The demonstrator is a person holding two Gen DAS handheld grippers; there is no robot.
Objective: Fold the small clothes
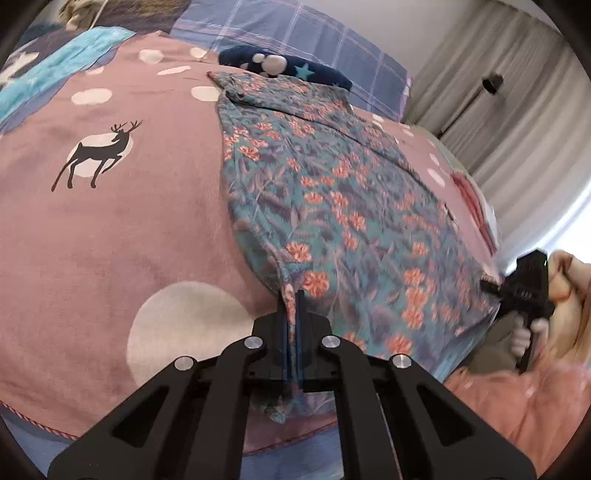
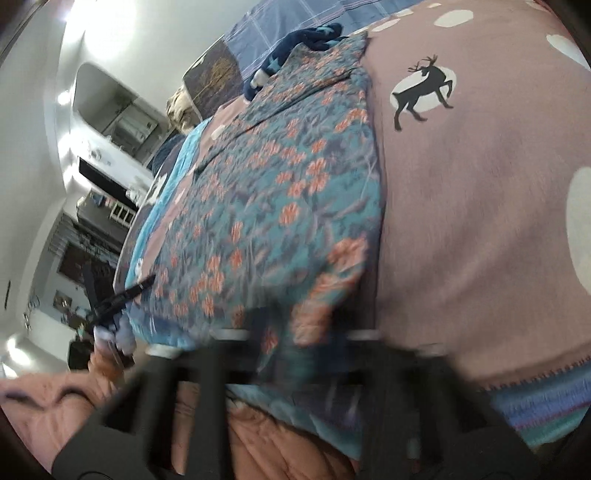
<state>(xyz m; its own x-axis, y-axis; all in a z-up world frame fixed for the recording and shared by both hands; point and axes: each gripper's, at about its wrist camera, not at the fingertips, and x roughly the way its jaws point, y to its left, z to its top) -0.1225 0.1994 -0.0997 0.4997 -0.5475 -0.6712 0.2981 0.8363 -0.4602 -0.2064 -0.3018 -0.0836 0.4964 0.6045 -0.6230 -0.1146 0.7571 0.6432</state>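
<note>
A teal garment with orange flowers [image 1: 332, 192] lies spread flat on a pink bedspread [image 1: 129, 221] printed with a deer and white dots. My left gripper [image 1: 293, 306] is shut on the garment's near left corner, and a fold of cloth stands up between its pads. In the right wrist view the garment [image 2: 266, 192] runs away from my right gripper [image 2: 303, 332], which is blurred; its jaws look shut on the garment's near corner. The right gripper [image 1: 491, 286] also shows at the garment's right edge, and the left gripper [image 2: 144, 284] at the garment's other near corner.
A navy cloth with stars [image 1: 288, 66] lies just beyond the garment's far end, before a blue plaid pillow [image 1: 295, 29]. Grey curtains [image 1: 517, 92] hang to the right. The bedspread's stitched front edge [image 1: 44, 428] is close below. A person's pink quilted clothing [image 1: 517, 398] is beside the bed.
</note>
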